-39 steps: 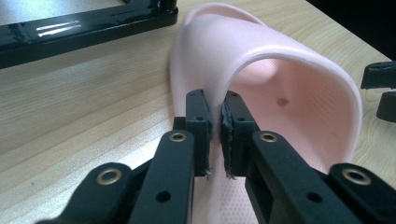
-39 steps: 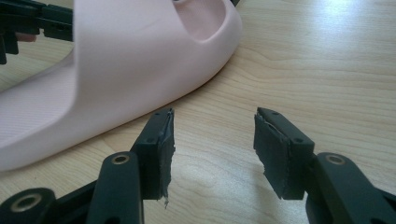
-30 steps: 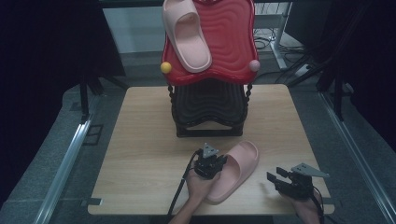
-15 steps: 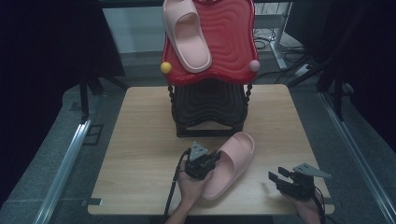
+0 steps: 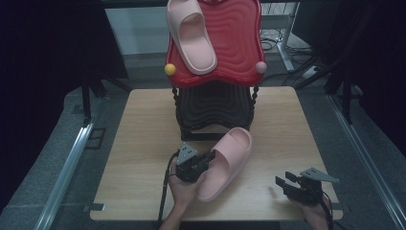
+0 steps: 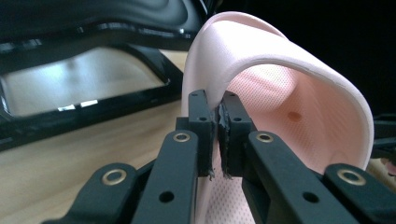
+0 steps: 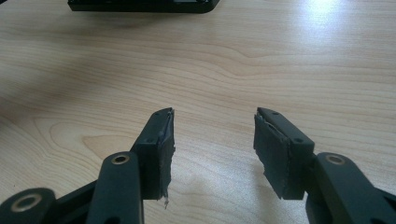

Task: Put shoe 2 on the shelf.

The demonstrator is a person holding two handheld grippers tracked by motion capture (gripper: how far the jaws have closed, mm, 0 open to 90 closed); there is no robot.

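Note:
A pink slipper (image 5: 227, 160) hangs tilted just above the wooden table (image 5: 143, 143) in front of a black stand; my left gripper (image 5: 209, 157) is shut on the edge of its strap. In the left gripper view the jaws pinch the strap edge of the pink slipper (image 6: 289, 93), my left gripper (image 6: 218, 112) closed tight on it. A second pink slipper (image 5: 190, 36) lies on the red wavy rack top (image 5: 239, 38). My right gripper (image 5: 283, 184) stands open near the table's front right with nothing in it, my right gripper (image 7: 214, 128) over bare wood.
The black ribbed stand (image 5: 213, 108) under the red top sits mid-table at the back. A yellow ball (image 5: 169, 69) and a pink ball (image 5: 260, 67) mark the red top's corners. Metal rails run along both sides of the table.
My left gripper has carried the slipper up and toward the stand, with its toe end lifted. The right gripper has barely moved.

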